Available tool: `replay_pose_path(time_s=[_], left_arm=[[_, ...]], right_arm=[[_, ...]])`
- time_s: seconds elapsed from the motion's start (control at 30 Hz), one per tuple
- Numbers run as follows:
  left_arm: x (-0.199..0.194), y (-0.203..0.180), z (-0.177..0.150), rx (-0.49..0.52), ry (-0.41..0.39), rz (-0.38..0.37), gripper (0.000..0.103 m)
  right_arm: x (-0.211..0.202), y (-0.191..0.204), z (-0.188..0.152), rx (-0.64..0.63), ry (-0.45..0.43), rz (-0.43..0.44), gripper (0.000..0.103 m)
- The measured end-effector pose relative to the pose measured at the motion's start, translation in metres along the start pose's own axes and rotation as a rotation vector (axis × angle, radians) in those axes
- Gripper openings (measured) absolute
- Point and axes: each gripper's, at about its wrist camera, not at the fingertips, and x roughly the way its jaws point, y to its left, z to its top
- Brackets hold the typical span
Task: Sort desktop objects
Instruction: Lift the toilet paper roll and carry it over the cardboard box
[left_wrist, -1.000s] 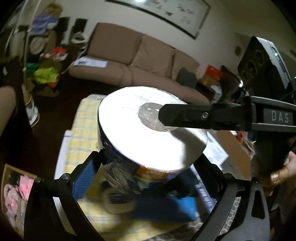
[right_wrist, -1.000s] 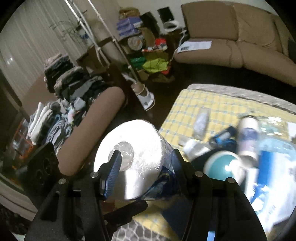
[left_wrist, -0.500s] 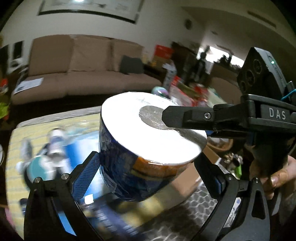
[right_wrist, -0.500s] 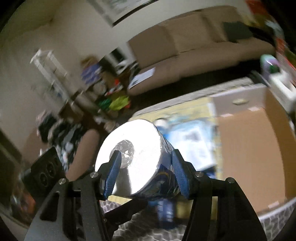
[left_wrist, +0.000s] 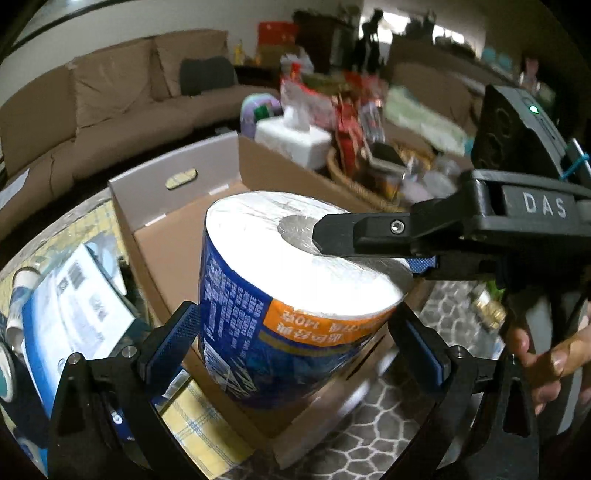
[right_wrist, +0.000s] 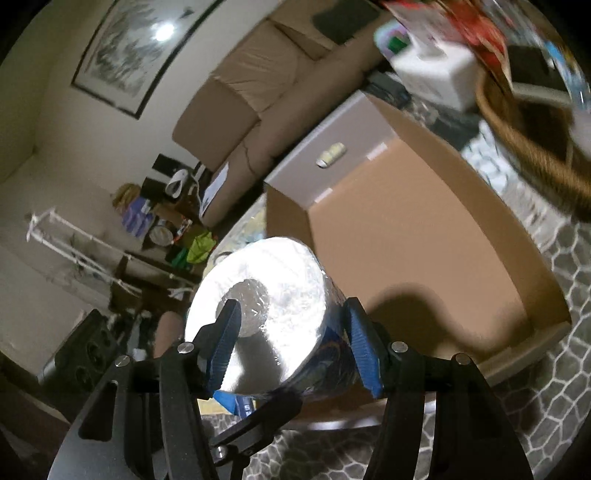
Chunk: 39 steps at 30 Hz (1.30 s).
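Carry: both grippers had swung the wrapped paper roll (left_wrist: 295, 295) away from the cluttered yellow cloth; it hung above the open cardboard box (right_wrist: 424, 229).
Right gripper (right_wrist: 291, 350): half open, clamped on roll's flat ends.
Left gripper (left_wrist: 299, 339): wide, pads at roll's sides; contact unclear.
Meaning: roll likely ready for lowering and release.

Left gripper (left_wrist: 295, 343): black plastic frame, two angled fingers with blue textured pads (left_wrist: 173, 332), silver screw heads along each finger. Right gripper (right_wrist: 291, 347): same black build, blue ribbed pads (right_wrist: 362, 354), round silver screws on the knuckles. Seen from the left wrist, the right gripper's side bar carries raised white letters "DAS"; above that marking, a black camera housing (left_wrist: 517, 129) with green indicator light; right of it, a blue tie.
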Motion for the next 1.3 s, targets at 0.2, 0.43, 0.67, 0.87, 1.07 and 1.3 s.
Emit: replay_pose_path(time_s=[0.2,0.43,0.67,0.87,1.07,1.3], left_arm=[[0.045,0.001,-0.015,0.028,0.114,0.025,0.101],[0.076,-0.014,0.002,0.103,0.140,0.051,0.101],[0.037,0.011,-0.003,0.036,0.068,0.005,0.098],[-0.015,0.056,-0.035,-0.066,0.009,-0.012,0.098],[-0.042,0.078,-0.062,-0.138,-0.009,-0.045,0.099],[-0.053,0.085,-0.082,-0.156,0.000,-0.067,0.099]], right_arm=[[0.028,-0.028,0.006,0.001,0.134,-0.098,0.062],[0.044,-0.002,0.001,-0.302,0.188,-0.432,0.068],[0.025,-0.007,0.003,-0.304,0.141,-0.420,0.068],[0.035,0.032,-0.008,-0.478,0.154,-0.482,0.093],[0.076,0.049,-0.029,-0.629,0.239,-0.635,0.095],[0.088,0.046,-0.033,-0.616,0.259,-0.693,0.103]])
